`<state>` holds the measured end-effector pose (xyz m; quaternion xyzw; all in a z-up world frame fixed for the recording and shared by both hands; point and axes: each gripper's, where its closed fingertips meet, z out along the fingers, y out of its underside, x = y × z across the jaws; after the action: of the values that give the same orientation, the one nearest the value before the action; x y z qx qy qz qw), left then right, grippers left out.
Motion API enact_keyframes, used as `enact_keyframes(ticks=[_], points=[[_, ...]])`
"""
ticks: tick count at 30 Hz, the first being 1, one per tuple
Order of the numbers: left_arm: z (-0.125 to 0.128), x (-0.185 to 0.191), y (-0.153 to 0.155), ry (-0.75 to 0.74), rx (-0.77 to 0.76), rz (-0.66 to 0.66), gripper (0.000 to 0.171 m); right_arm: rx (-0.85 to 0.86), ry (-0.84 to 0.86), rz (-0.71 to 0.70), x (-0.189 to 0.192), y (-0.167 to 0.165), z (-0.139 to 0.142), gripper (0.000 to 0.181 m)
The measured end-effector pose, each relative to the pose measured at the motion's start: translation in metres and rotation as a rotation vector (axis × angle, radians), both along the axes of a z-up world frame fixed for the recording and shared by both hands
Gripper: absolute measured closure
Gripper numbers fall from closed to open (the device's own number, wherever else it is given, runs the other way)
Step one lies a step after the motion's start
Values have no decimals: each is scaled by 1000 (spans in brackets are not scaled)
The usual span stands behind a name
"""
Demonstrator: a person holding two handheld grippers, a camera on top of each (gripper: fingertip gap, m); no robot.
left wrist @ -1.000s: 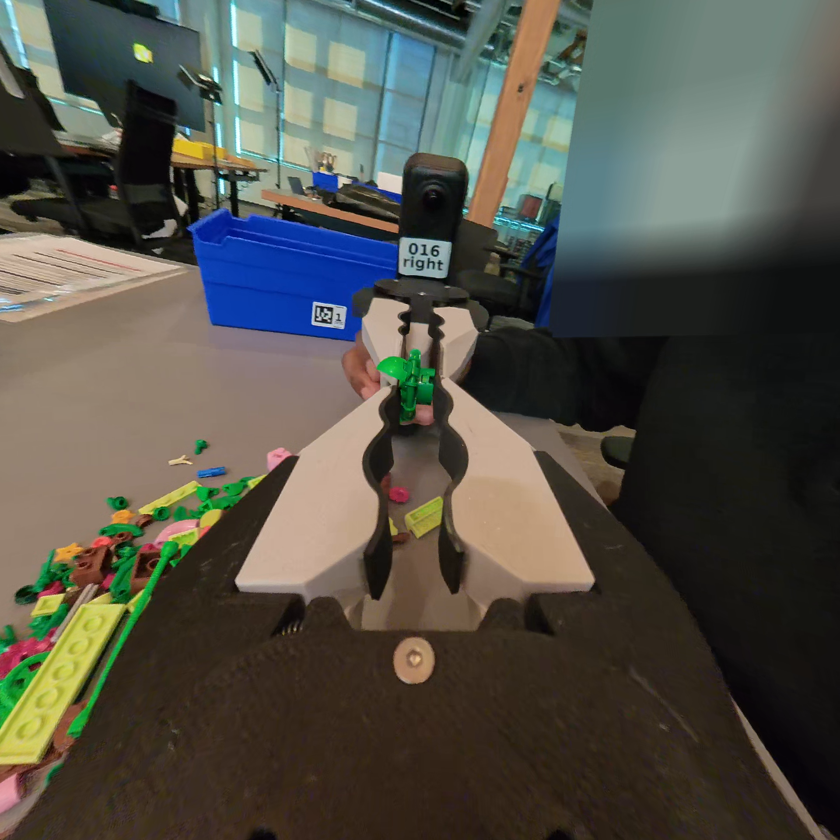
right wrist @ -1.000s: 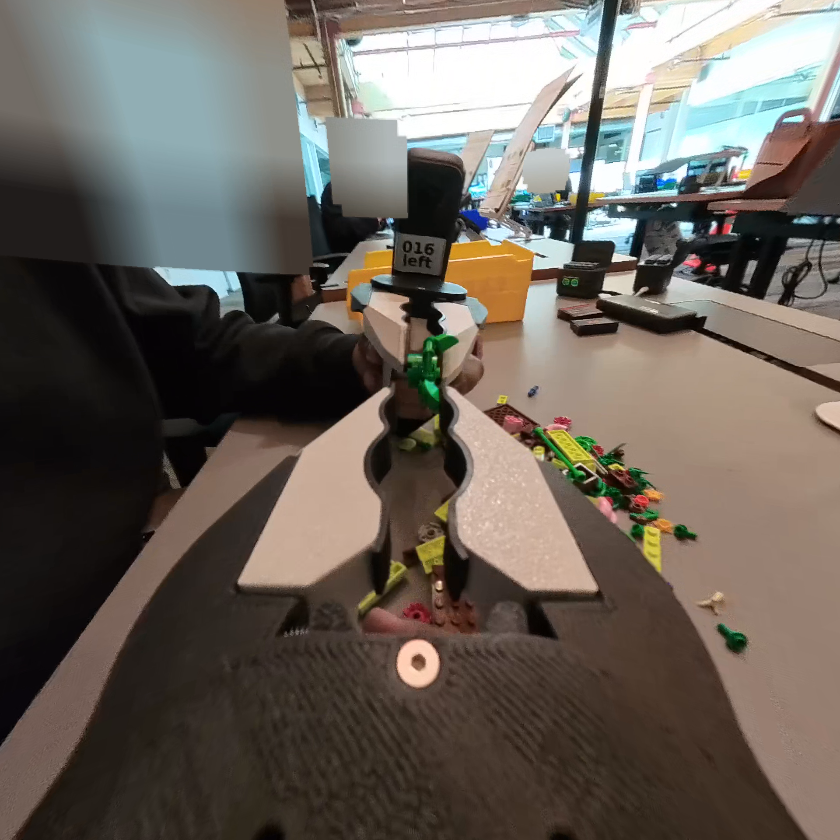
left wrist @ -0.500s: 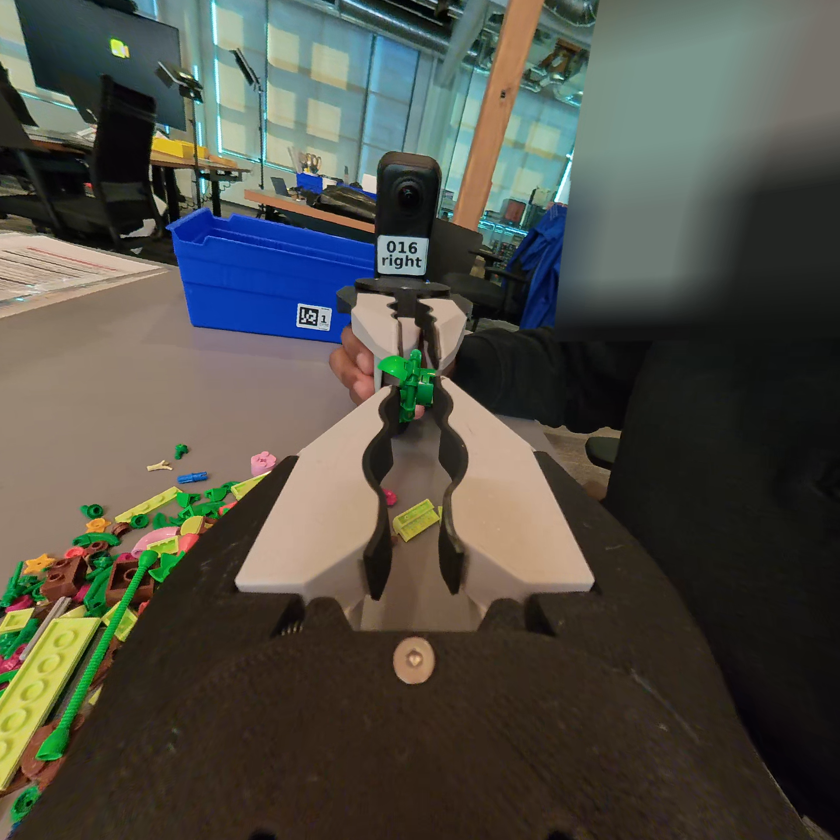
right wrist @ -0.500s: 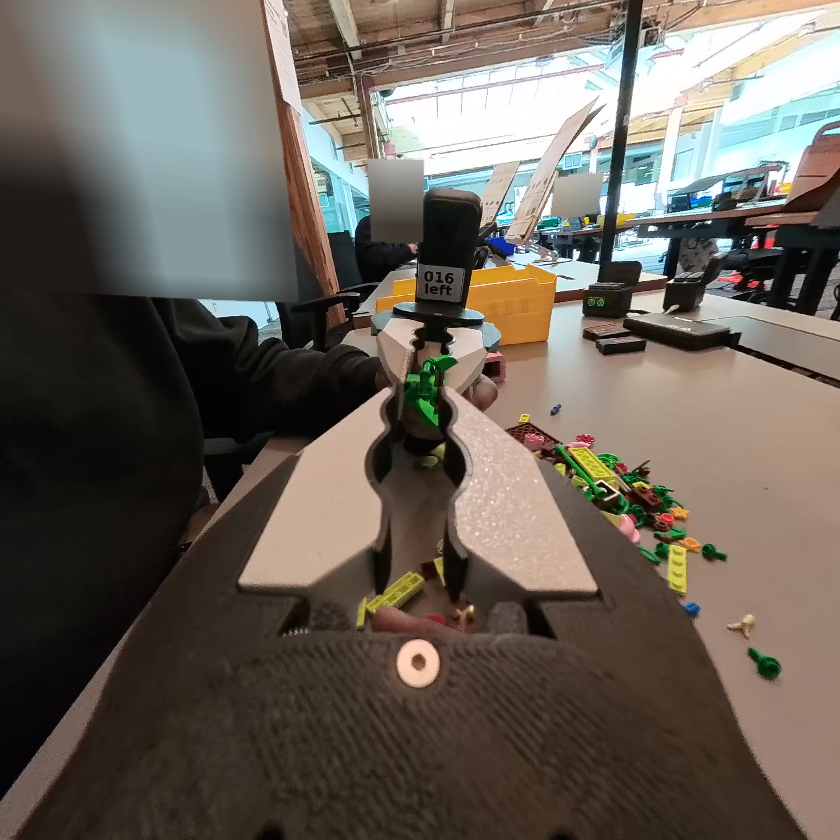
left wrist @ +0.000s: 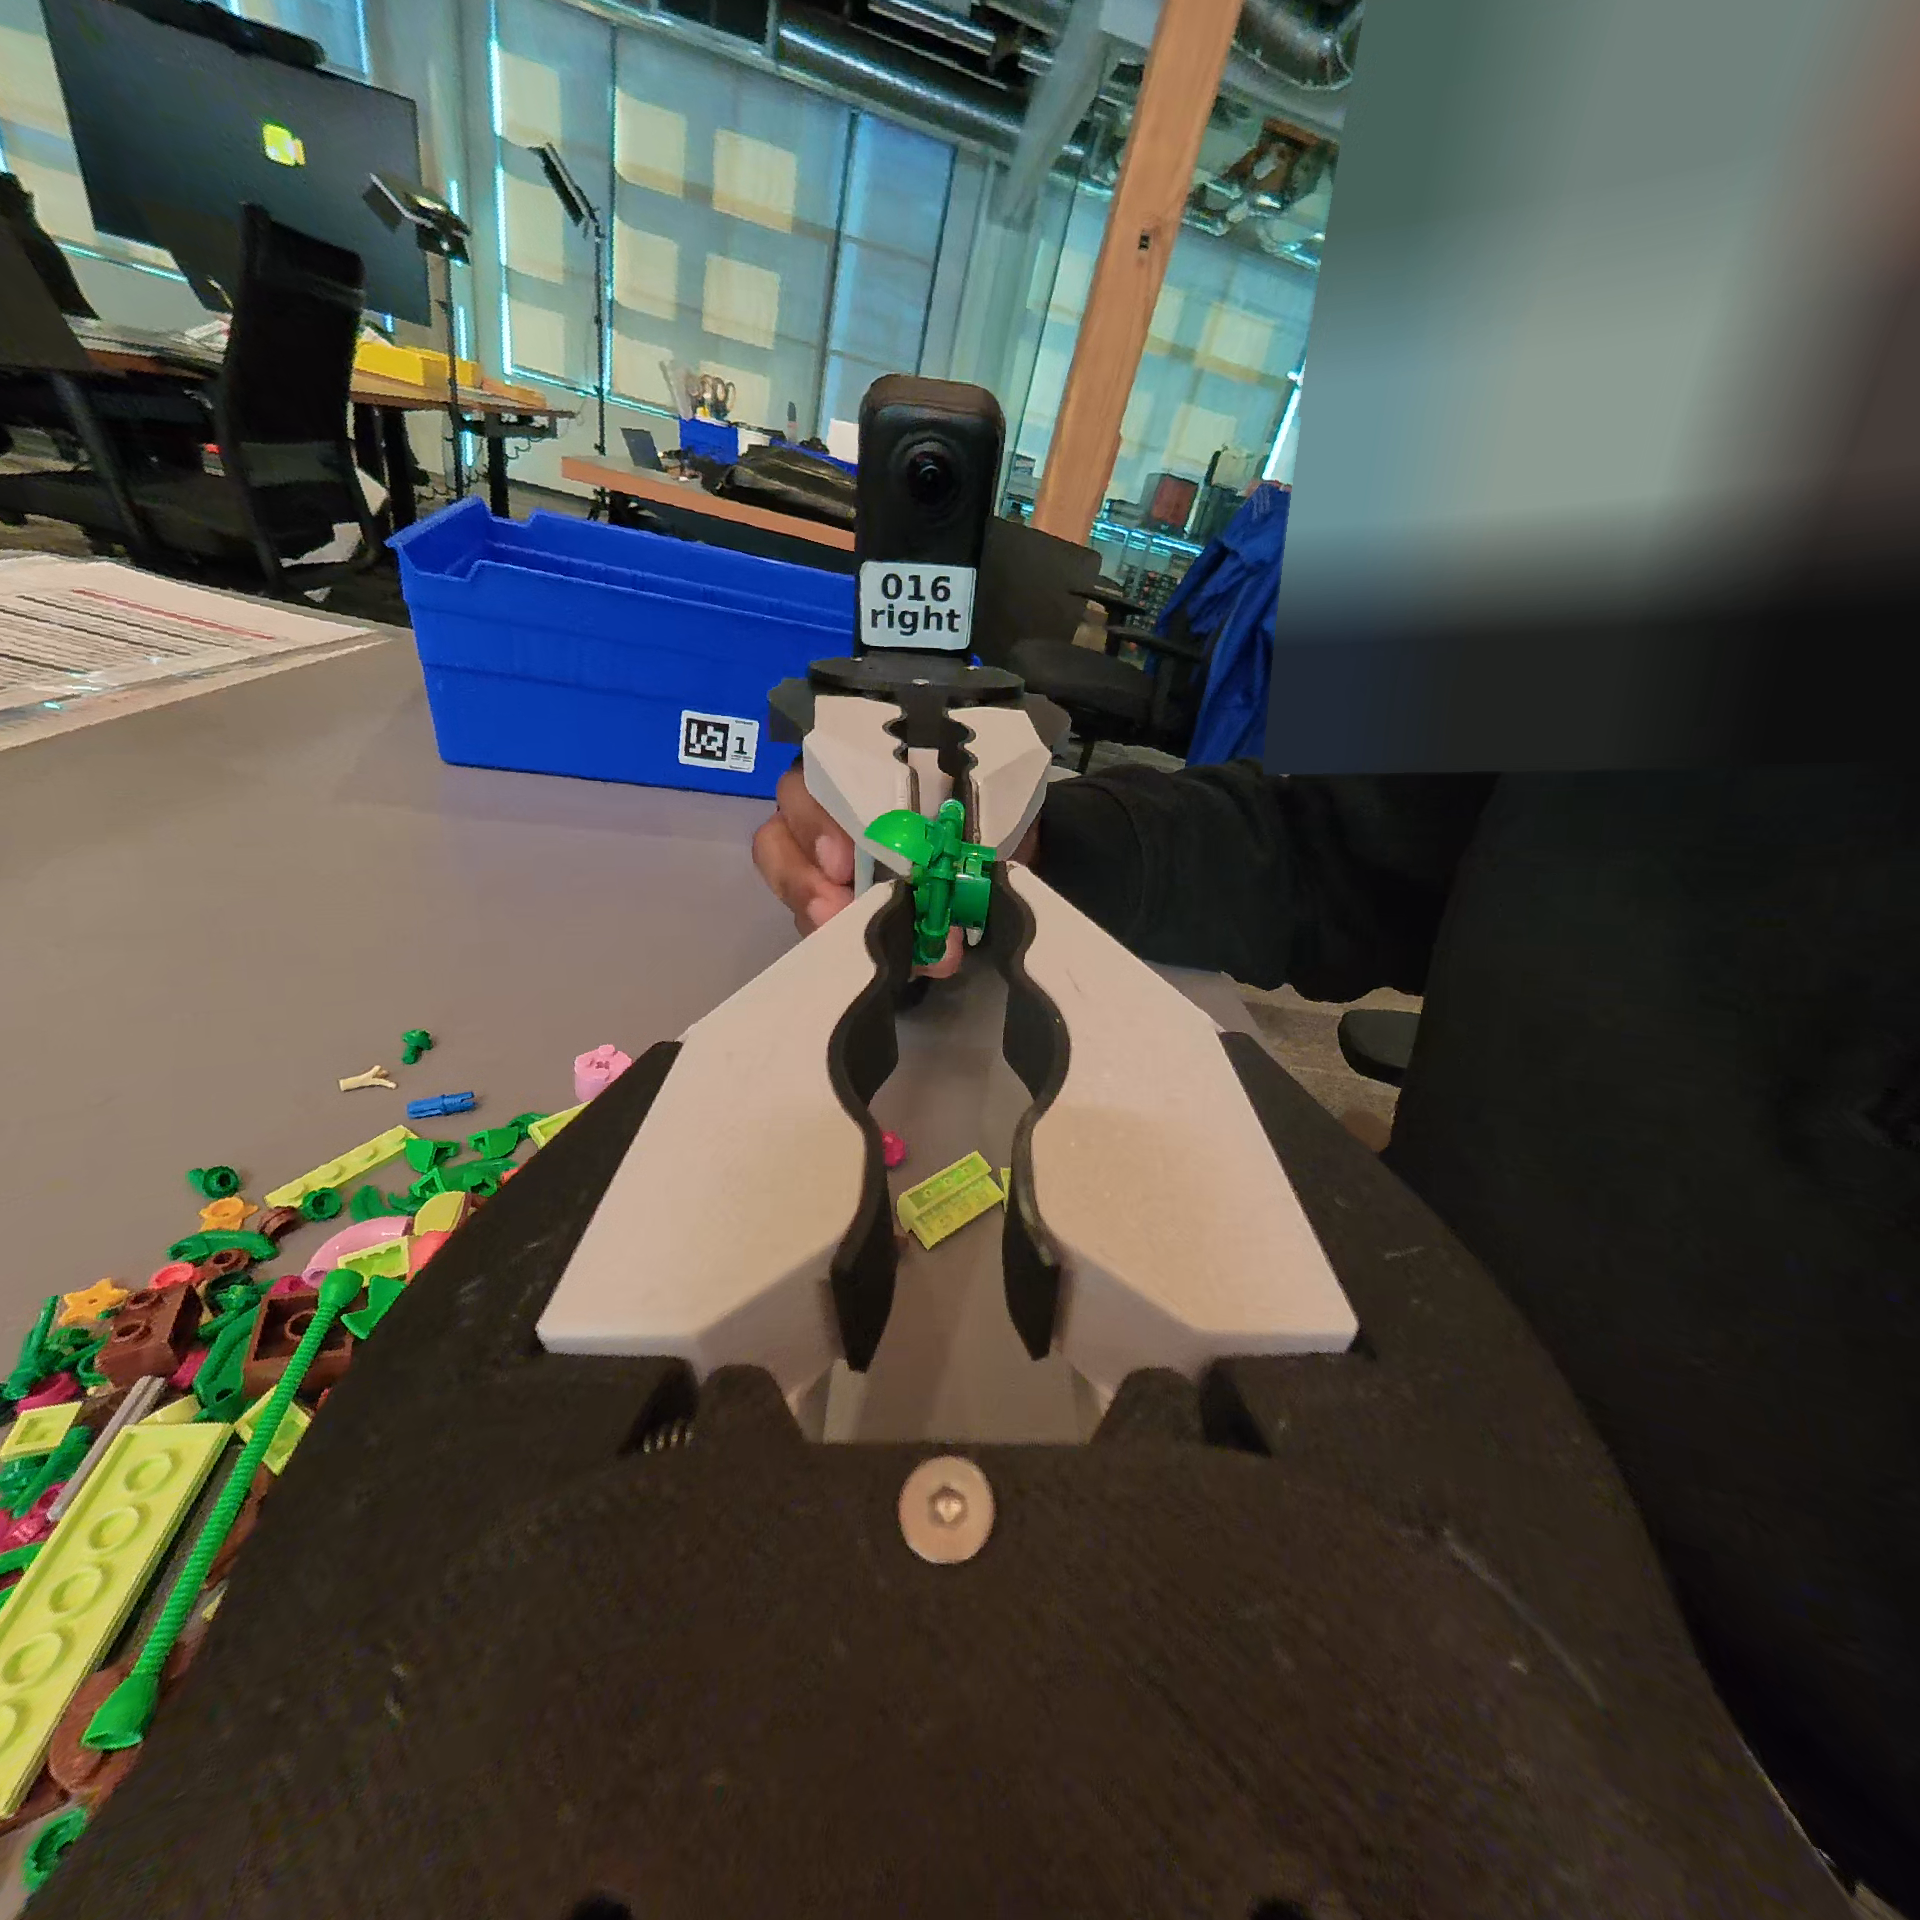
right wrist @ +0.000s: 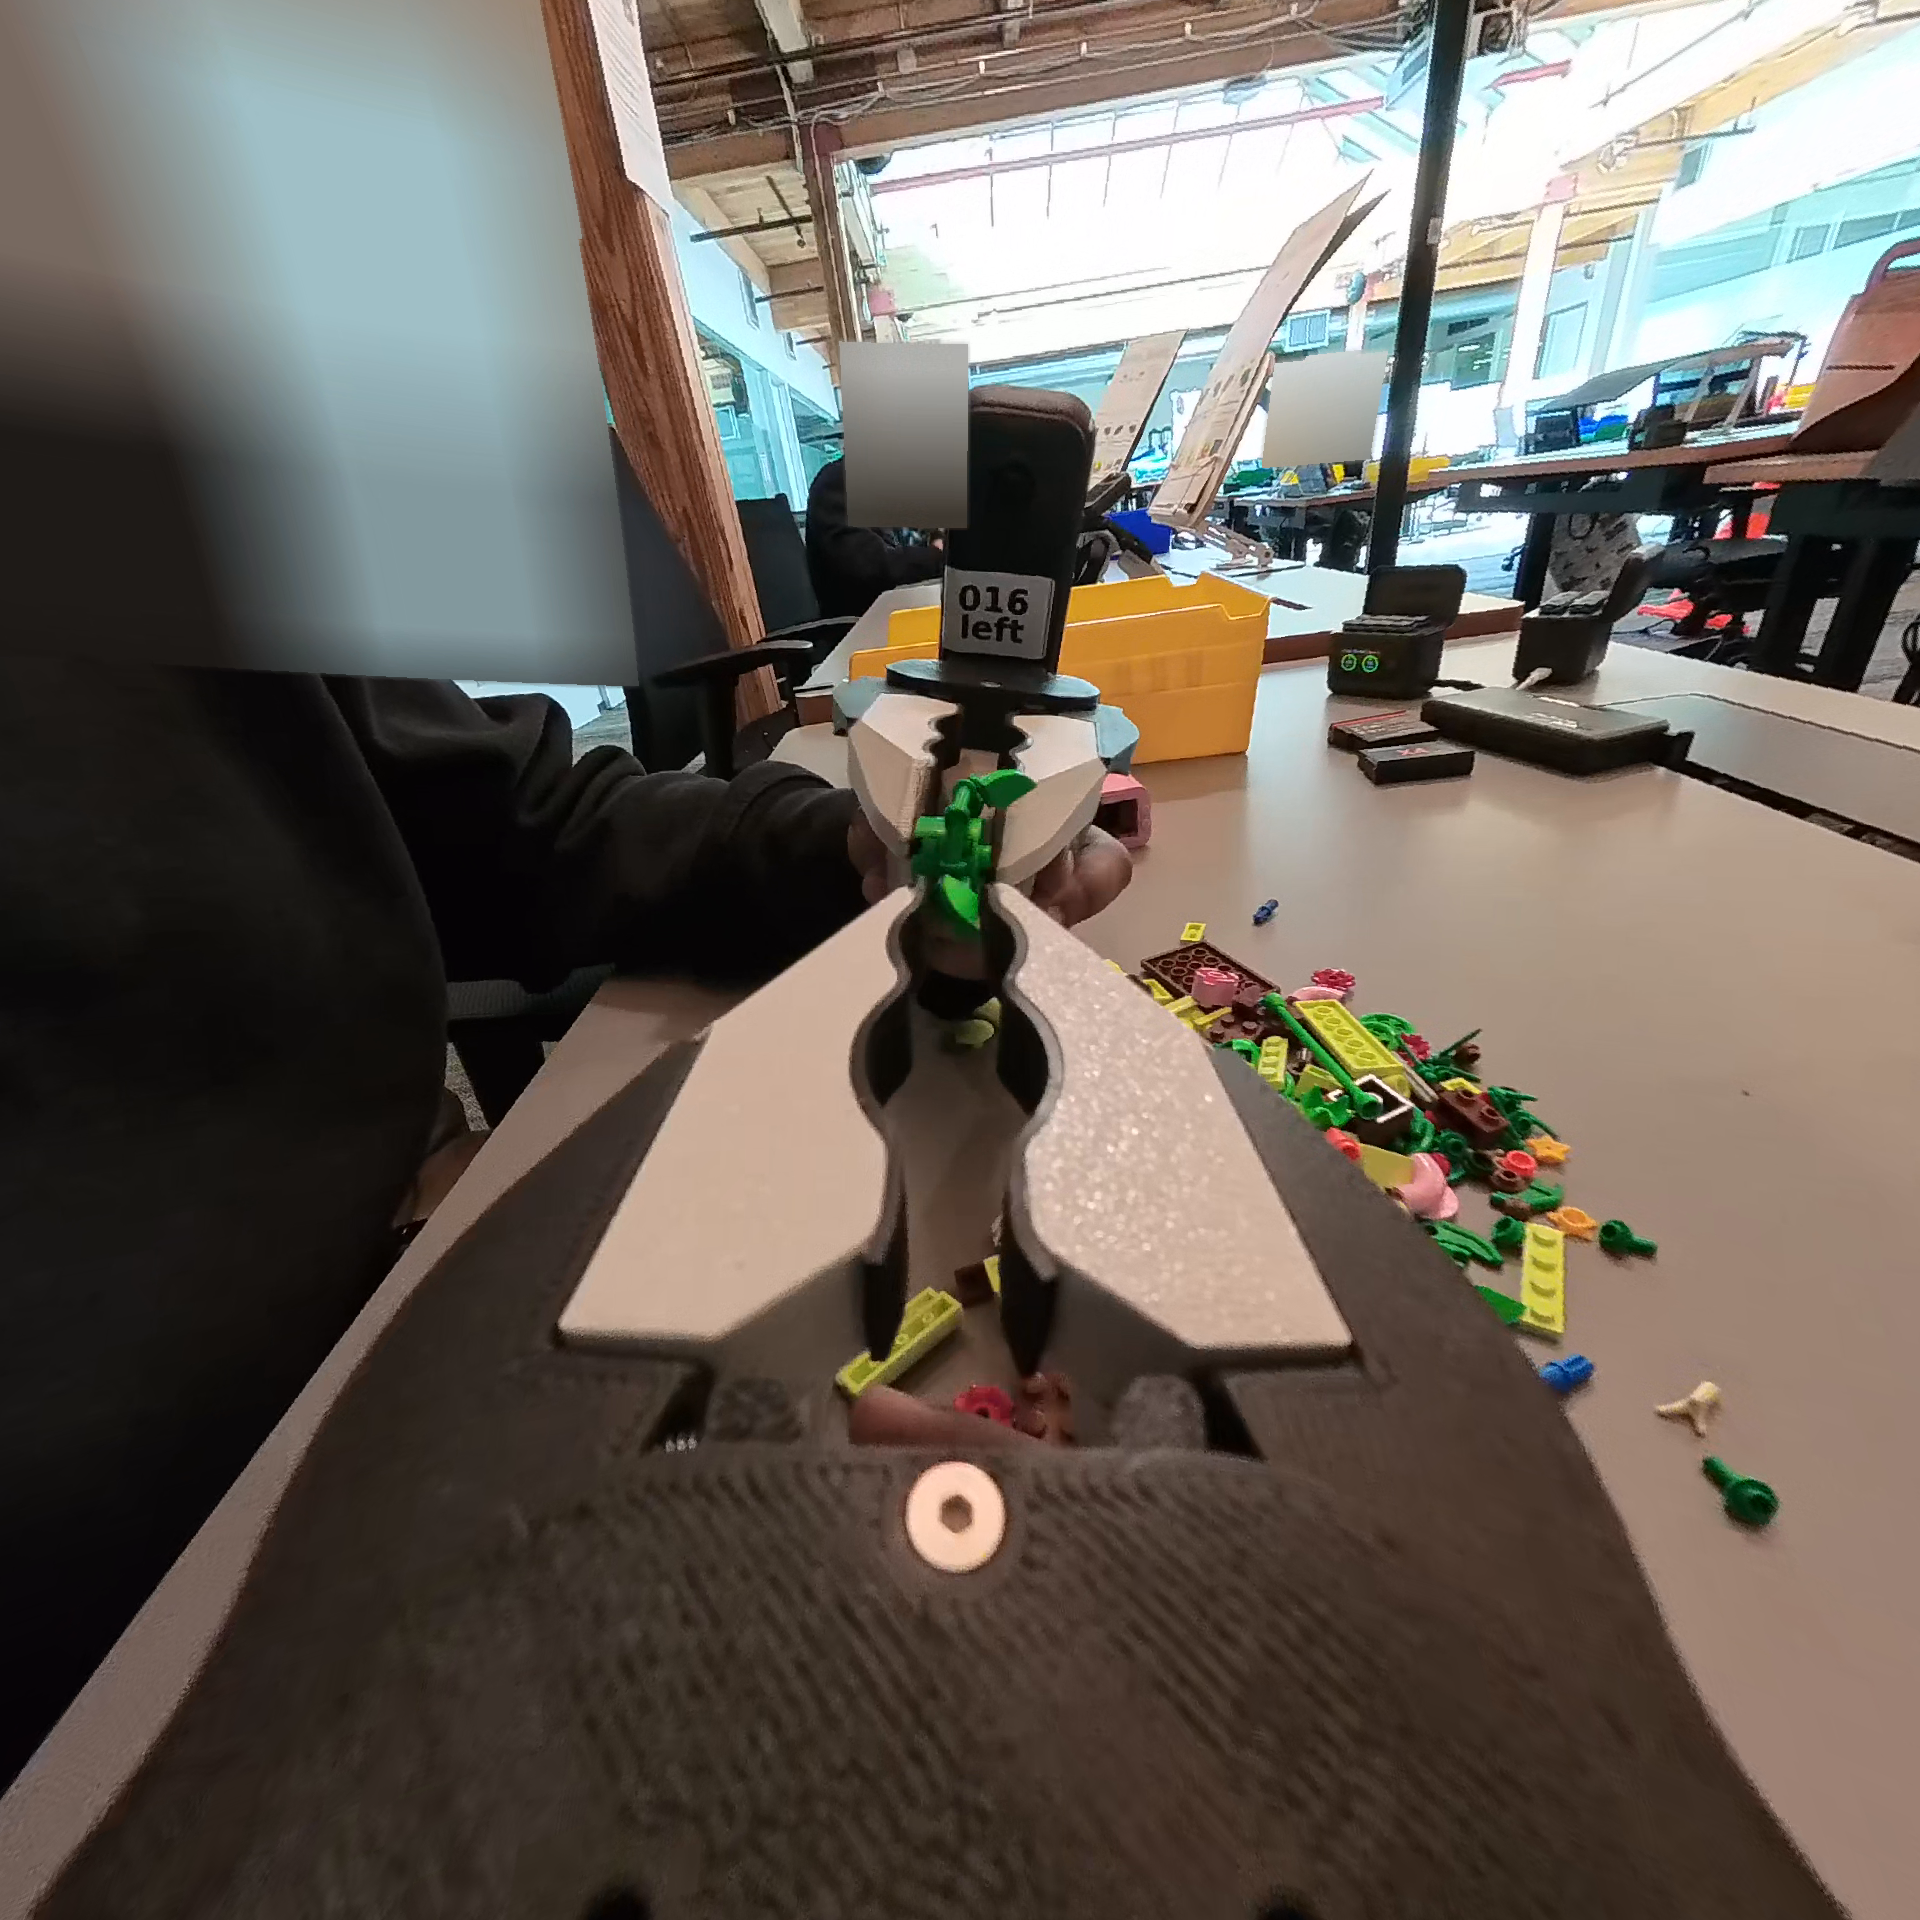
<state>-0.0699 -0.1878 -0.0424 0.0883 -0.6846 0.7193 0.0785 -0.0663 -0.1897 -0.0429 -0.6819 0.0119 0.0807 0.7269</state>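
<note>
a grey table (left wrist: 270, 914) fills the lower left of the left wrist view, in an open workshop with tall windows, a wooden post (left wrist: 1132, 260) at upper centre and a dark monitor (left wrist: 239, 145) at upper left. on the table a blue bin (left wrist: 582, 665) sits at middle left; what it holds cannot be seen. in the right wrist view a yellow bin (right wrist: 1174, 665) stands at upper centre, contents hidden too, with black cases (right wrist: 1538, 717) to its right. loose toy bricks (right wrist: 1382, 1101) lie scattered at middle right.

the left gripper (left wrist: 940, 909) and right gripper (right wrist: 951, 904) meet tip to tip at frame centre, above the table. each has its tips pinched nearly closed on the same small green plant piece (left wrist: 935, 862), which stands about upright between them. a hand (left wrist: 805, 857) grips the far gripper's handle.
</note>
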Motion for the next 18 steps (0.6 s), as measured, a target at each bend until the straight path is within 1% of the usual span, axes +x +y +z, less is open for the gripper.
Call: enact_keyframes(ticks=[8,10,13,18], points=[[0,2,0,-19,-1,30,161,-4,-5,-12,2,0,1,176],[-3,2,-1,-26,10,40,154,-1,0,-24,4,0,2,176],[-5,3,-3,-33,20,49,152,-9,15,-25,6,-1,1,177],[-7,4,-3,-34,28,61,154,-41,38,8,3,2,-3,177]])
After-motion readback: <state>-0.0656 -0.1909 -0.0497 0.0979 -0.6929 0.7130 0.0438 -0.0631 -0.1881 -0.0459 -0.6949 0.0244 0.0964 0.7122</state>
